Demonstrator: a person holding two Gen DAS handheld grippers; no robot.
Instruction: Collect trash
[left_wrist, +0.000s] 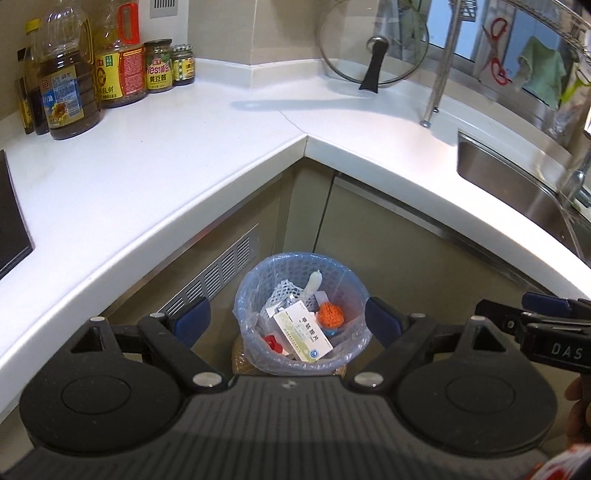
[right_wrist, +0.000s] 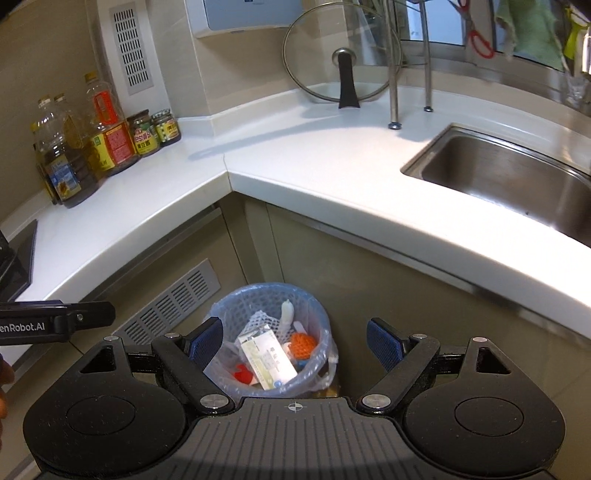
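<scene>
A blue mesh trash bin (left_wrist: 255, 280) lined with a clear bag stands on the floor in the cabinet corner, also seen in the right wrist view (right_wrist: 236, 302). Inside lie a white medicine box (left_wrist: 301, 334) (right_wrist: 267, 363), an orange foam net (left_wrist: 330, 314) (right_wrist: 302, 345), white foam netting (left_wrist: 284, 290), a red piece (left_wrist: 272, 343) (right_wrist: 242, 373) and a white tube (left_wrist: 314, 282). My left gripper (left_wrist: 288, 319) hangs above the bin, open and empty. My right gripper (right_wrist: 295, 345) is likewise open and empty over the bin, and its side shows at the right edge of the left wrist view (left_wrist: 532, 321).
The white L-shaped counter (left_wrist: 177, 155) wraps the corner above the bin. Oil bottles and sauce jars (left_wrist: 110, 70) stand at its back left, a glass pot lid (left_wrist: 373, 44) leans at the back, a steel sink (right_wrist: 517, 177) lies right, and a black hob (left_wrist: 11, 221) left.
</scene>
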